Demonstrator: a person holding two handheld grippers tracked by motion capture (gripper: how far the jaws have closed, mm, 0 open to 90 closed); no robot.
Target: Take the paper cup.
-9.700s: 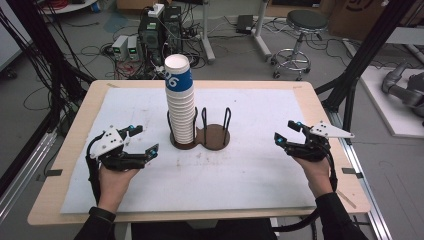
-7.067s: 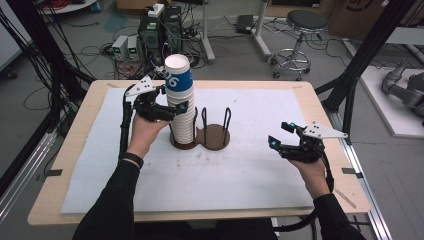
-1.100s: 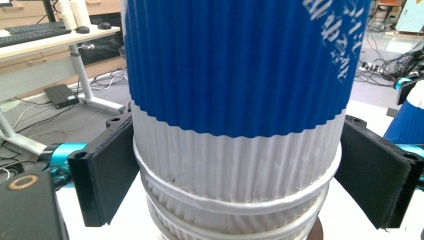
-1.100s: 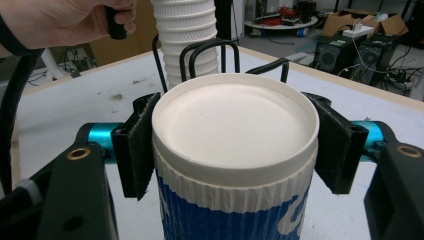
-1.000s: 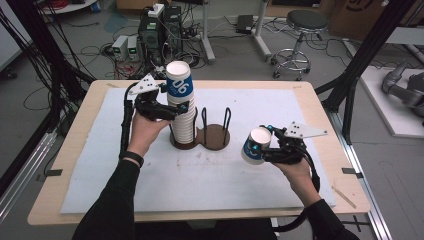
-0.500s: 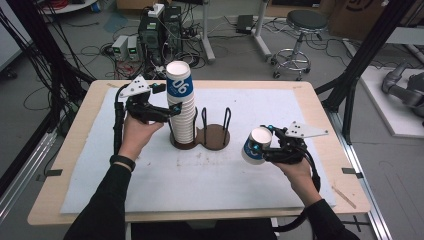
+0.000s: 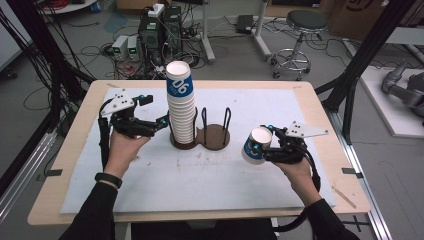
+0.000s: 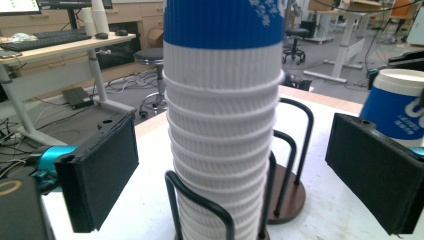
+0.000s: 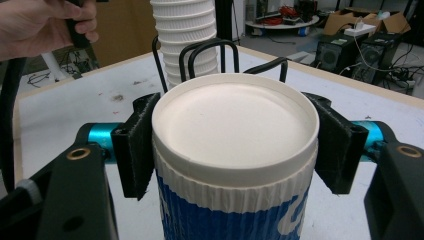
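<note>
Standing at the left of the table (image 7: 90,165), the left gripper (image 7: 161,123) has its jaws spread wide and holding nothing, pointed level at the stack of cups (image 7: 181,107). From the left gripper view the stack (image 8: 222,125) rises straight ahead and midway between the two black pads, its long axis upright and crosswise to the reach, so the jaws would take it from the side. The pads stand clear of the ribbed walls on both sides. This hand is much the nearer to the stack, and I judge the next cup to be its job.

Moving right, the wire cup holder (image 7: 215,131) has two round bays on a brown base. The left bay holds the stack, nested cup in cup with a blue-banded cup on top. The right bay holds nothing, its black wire loops standing bare.

Further right, the right gripper (image 7: 267,146) is clenched on a single cup (image 7: 254,145), lifted off the table and well apart from the holder. That cup is tipped with its closed white bottom (image 9: 235,122) towards the gripper's camera, and the pads press its ribbed wall from either side. The free bay lies between this cup and the stack.
</note>
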